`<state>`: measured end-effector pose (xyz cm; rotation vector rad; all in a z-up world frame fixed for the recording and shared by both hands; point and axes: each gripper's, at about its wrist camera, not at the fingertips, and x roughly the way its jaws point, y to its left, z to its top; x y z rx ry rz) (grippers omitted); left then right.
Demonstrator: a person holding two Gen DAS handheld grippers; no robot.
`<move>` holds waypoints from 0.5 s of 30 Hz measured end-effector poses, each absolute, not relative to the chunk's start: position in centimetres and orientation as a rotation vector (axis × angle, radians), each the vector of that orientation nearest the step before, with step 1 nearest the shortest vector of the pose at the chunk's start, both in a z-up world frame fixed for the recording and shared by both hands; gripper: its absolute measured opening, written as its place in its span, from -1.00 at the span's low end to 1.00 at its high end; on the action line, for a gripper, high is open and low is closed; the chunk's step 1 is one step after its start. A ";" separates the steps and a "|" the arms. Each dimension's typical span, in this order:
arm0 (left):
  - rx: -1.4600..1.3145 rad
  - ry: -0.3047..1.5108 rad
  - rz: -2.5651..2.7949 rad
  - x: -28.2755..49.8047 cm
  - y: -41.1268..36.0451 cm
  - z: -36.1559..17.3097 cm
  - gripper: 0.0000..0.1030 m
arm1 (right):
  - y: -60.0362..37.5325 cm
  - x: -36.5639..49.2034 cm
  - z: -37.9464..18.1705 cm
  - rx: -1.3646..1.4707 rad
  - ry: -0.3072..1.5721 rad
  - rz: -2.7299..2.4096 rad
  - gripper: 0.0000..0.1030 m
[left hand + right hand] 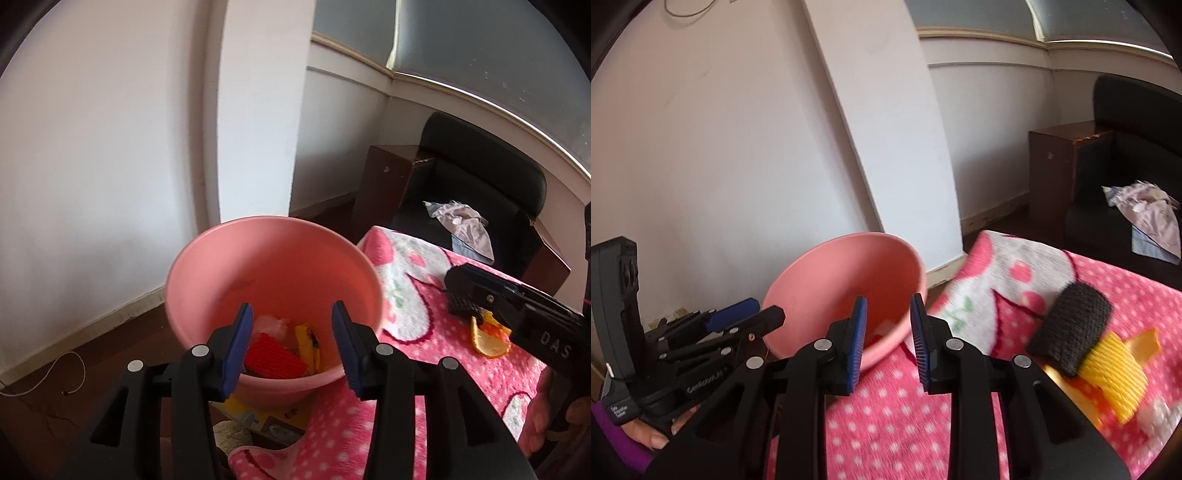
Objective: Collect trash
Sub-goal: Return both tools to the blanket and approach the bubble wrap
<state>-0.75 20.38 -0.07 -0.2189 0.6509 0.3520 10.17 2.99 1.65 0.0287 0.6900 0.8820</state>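
left claw [291, 347] wide, empty, over pink basin [207, 258] holding dropped trash | right claw [888, 341] narrow, empty | black mesh [1071, 332], yellow net [1115, 373], orange peel [487, 339] remain on blanket [894, 435] | risk: soft netting slips from grip; basin tips if rim knocked

Both tools are matt black plastic, built from angular linkage arms pinned with round silver rivets. The left gripper [291, 347] carries ribbed blue pads on the inner faces of its jaws — the right gripper [888, 341] has the same. Seen from the side, one body bears white lettering, "DAS", and a small screw head; the other shows a white brand mark, a tall black block behind, and a printed label. A purple sleeve [613, 435] edges the left hand [653, 435].
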 end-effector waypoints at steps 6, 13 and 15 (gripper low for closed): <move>-0.198 0.646 0.304 -0.3 17.6 0.4 -0.15 | -1.1 9.0 1.4 0.040 0.685 0.815 -0.52; -0.166 0.663 0.228 1.4 13.5 0.3 -0.15 | -7.0 8.2 0.9 0.055 0.678 0.682 -0.52; -0.154 0.677 0.201 2.1 12.1 0.2 -0.15 | -9.1 8.2 0.8 0.070 0.677 0.634 -0.52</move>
